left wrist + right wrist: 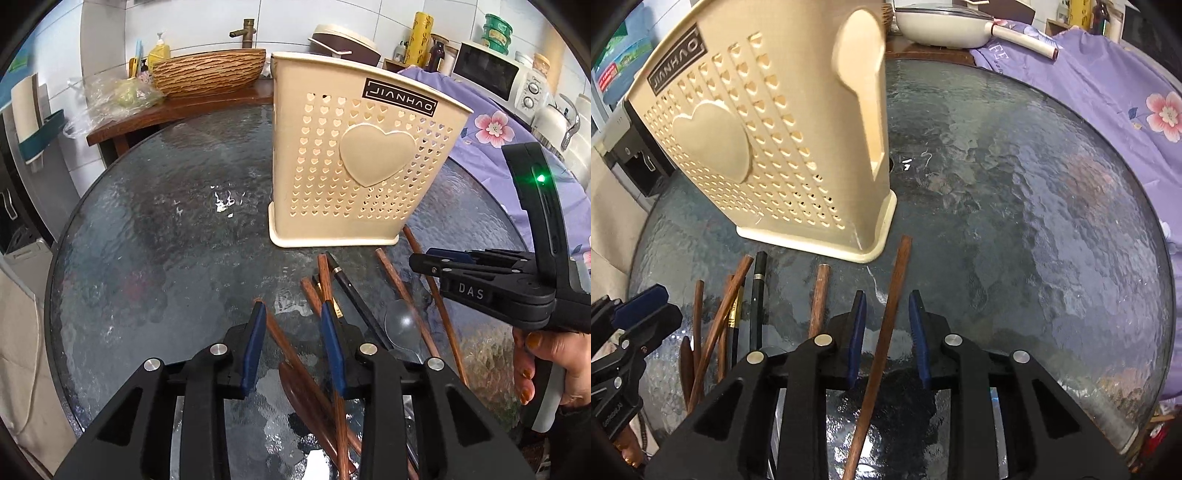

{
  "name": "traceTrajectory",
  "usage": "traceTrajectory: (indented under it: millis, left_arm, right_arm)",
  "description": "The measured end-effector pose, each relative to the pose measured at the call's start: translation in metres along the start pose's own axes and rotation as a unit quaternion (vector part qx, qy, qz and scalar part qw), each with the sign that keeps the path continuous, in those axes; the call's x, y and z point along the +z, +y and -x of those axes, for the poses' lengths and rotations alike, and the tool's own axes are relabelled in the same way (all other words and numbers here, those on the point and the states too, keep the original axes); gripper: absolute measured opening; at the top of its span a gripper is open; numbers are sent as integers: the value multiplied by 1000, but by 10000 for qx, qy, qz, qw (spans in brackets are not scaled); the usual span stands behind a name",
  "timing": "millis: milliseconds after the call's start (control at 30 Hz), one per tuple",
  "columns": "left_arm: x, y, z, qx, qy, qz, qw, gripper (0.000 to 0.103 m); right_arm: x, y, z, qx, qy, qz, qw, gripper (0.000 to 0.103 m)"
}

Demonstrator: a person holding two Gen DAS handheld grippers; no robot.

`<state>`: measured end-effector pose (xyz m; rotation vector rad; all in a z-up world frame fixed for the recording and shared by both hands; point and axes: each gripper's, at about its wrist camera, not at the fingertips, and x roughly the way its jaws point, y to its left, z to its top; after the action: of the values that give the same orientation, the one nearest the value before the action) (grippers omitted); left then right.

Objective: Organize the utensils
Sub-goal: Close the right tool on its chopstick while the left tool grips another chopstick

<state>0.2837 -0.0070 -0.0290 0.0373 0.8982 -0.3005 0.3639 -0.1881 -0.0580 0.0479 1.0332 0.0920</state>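
Both grippers, left (293, 323) and right (886, 314), are gaping open, gripping nothing. I'm straddling a wooden chopstick (886, 325) with the right, seemingly untouched, near the table's (1034, 221) middle, beside the holder (768, 140).

A round glass table (155, 206) is filling the middle. At twelve o'clock in the left wrist view, a wood-grain basin (208, 72) is sitting on a wooden counter (155, 114) under a brass faucet (244, 32), with a yellow soap bottle (159, 50) at eleven. A white microwave (498, 79) is standing at two o'clock, and a purple floral cloth (1108, 92) is lying along the table's right edge.
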Motion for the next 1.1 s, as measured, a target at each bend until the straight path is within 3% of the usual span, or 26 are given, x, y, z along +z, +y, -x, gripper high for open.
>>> traceTrajectory:
  millis: [233, 700, 1100]
  left_arm:
    - [5, -20, -11, 29, 108, -283, 9995, 27]
    - [13, -45, -38, 338, 467, -847, 9947, 12]
    - [17, -42, -46, 314, 478, -719, 9958, 7]
  right_arm:
    - [2, 1, -2, -109, 39, 70, 9999, 10]
    - [1, -13, 1, 70, 75, -52, 9999, 10]
    - [1, -11, 1, 100, 59, -71, 9999, 10]
